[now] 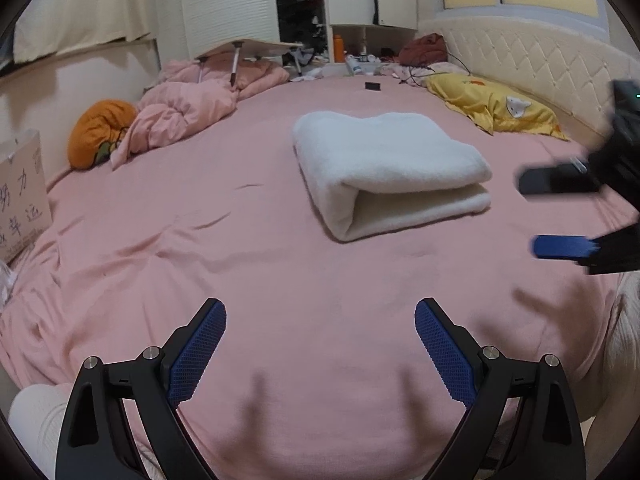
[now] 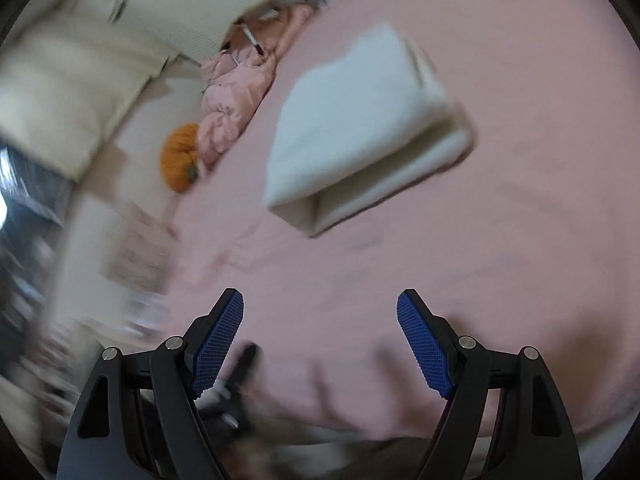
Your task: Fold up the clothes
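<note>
at the right edge, the right gripper blurs, cut off.

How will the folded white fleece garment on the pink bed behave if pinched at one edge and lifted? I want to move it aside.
The folded white fleece garment looks thick and soft, so it would probably sag. Its layers gape open at the near end, so a one-edge pinch may unfold it. It seems light for its bulk.

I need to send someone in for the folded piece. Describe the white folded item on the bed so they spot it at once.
Start at the big pink bed. Near its middle, short of the yellow pillow by the padded headboard, lies the folded white fleece. It is the only white thing on the sheet, a thick neat rectangle, unlike the crumpled pink quilt and orange cushion at the edge.
</note>
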`<state>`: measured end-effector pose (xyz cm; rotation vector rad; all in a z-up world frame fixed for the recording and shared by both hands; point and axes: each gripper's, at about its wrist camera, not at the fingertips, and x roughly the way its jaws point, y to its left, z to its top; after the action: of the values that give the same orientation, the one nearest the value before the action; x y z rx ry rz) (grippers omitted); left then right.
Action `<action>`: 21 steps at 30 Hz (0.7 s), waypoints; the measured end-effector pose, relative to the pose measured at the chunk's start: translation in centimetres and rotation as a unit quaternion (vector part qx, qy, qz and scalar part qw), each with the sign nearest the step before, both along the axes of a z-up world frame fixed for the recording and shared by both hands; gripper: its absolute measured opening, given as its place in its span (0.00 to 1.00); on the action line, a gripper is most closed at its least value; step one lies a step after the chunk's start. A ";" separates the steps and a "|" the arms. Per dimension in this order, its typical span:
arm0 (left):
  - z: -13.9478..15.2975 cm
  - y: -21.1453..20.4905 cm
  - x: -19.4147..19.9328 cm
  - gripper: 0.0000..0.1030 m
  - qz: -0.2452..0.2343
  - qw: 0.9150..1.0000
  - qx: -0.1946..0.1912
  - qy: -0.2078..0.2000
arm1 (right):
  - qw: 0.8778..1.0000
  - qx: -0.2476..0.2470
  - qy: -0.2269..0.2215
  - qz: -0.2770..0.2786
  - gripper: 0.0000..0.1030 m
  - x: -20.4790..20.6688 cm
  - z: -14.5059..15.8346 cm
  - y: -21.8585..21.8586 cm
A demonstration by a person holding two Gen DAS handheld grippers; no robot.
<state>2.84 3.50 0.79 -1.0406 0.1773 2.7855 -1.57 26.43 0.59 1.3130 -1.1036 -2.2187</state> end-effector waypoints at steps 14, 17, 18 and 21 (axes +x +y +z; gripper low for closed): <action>-1.0 -2.5 -1.7 0.93 0.051 0.998 0.019 -0.027 | 0.978 -0.156 -0.031 -0.136 0.39 -11.7 -6.4 5.0; -1.2 -3.1 -2.0 0.93 0.062 0.997 0.031 -0.037 | 0.973 -0.173 -0.029 -0.148 0.17 -11.4 -7.0 5.8; -1.3 -3.3 -2.2 0.93 0.065 0.997 0.033 -0.039 | 0.975 -0.165 -0.043 -0.145 0.23 -11.4 -7.1 5.7; -1.6 -3.8 -2.4 0.93 0.068 0.996 0.040 -0.044 | 0.976 -0.138 -0.072 -0.153 0.42 -11.3 -7.2 6.0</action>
<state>0.47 -0.29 -0.79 -1.1939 -0.0154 2.8320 -12.91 32.43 -6.63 1.2675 -1.7004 -2.0939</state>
